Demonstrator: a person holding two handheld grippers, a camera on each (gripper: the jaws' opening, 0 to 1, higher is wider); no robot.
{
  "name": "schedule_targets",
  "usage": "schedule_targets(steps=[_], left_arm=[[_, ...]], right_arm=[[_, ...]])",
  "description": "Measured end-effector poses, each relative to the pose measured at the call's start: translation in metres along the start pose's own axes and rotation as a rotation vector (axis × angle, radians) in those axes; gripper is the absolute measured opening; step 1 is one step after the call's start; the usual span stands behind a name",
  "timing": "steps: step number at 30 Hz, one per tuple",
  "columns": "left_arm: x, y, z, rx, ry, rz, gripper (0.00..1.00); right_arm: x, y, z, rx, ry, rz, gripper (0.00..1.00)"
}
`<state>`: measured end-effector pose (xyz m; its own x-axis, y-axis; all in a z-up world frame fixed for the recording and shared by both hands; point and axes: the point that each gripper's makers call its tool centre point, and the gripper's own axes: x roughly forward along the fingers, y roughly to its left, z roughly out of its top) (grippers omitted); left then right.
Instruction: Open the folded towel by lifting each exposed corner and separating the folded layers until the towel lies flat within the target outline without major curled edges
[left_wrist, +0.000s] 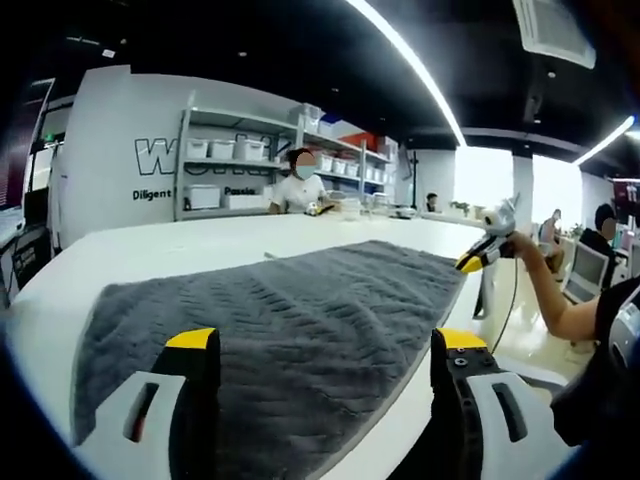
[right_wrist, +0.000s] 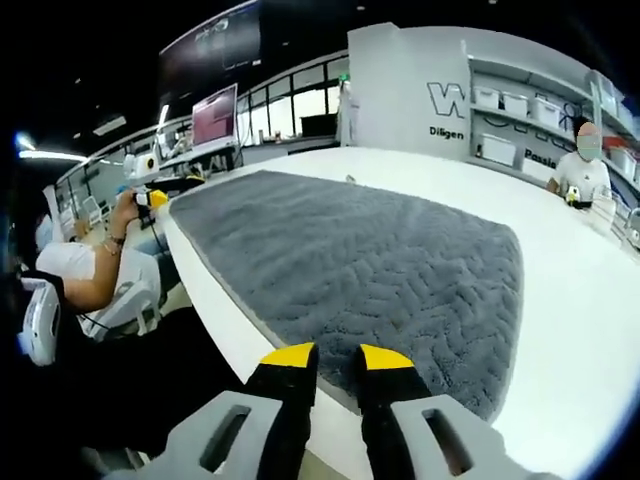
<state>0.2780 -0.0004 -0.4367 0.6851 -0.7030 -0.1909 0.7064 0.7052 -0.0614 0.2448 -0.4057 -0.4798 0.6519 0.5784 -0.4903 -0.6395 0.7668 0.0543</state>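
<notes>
- Towel looks soft, limp and light; we'd pinch its near hem.
- Our left gripper gapes, released.
- Our right gripper sits nearly clenched, gripping nothing.

A grey towel lies spread flat on a white table. The left gripper sits at the towel's near edge, its yellow-tipped jaws wide apart. At the towel's far corner the right gripper is held in a person's hand. Shelves stand beyond the towel.
</notes>
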Motion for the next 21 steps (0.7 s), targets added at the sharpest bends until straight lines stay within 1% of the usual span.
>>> schedule_targets(steps=[1, 2, 3, 6, 8, 9, 10, 11, 12, 16, 17, 21], left_arm=[[-0.002, 0.002, 0.001, -0.001, -0.003, 0.006, 0.86], [-0.003, 0.003, 0.001, -0.001, -0.004, 0.01, 0.86], [-0.005, 0.005, 0.002, -0.001, -0.006, 0.016, 0.86], [-0.011, 0.013, 0.002, -0.004, -0.014, 0.036, 0.86], [-0.018, 0.019, 0.003, -0.011, -0.024, 0.057, 0.86], [-0.022, 0.022, 0.003, -0.013, -0.028, 0.066, 0.86], [-0.042, 0.043, 0.0, -0.031, -0.029, 0.112, 0.9], [-0.057, 0.055, -0.012, -0.045, -0.003, 0.143, 0.98], [-0.058, 0.056, -0.014, -0.05, 0.002, 0.148, 0.99], [-0.063, 0.061, -0.018, -0.055, 0.006, 0.164, 0.99], [-0.063, 0.061, -0.018, -0.055, 0.007, 0.164, 0.99], [-0.065, 0.063, -0.023, -0.062, 0.017, 0.168, 0.99]], right_arm=[[-0.001, 0.0, 0.002, 0.01, -0.012, -0.003, 0.14], [-0.003, -0.003, 0.008, 0.008, -0.038, -0.014, 0.17], [-0.005, -0.006, 0.012, 0.019, -0.058, -0.034, 0.2], [-0.009, -0.008, 0.017, 0.013, -0.08, -0.057, 0.32], [-0.011, -0.008, 0.021, 0.02, -0.094, -0.06, 0.39], [-0.012, -0.007, 0.022, 0.018, -0.1, -0.059, 0.0], [-0.011, -0.011, 0.026, 0.017, -0.108, -0.095, 0.0], [-0.01, -0.016, 0.029, 0.007, -0.095, -0.13, 0.85], [-0.01, -0.016, 0.029, 0.005, -0.093, -0.137, 0.88], [-0.011, -0.016, 0.029, -0.001, -0.085, -0.149, 0.95], [-0.011, -0.016, 0.029, -0.001, -0.083, -0.152, 0.98], [-0.012, -0.015, 0.03, 0.0, -0.08, -0.158, 0.99]])
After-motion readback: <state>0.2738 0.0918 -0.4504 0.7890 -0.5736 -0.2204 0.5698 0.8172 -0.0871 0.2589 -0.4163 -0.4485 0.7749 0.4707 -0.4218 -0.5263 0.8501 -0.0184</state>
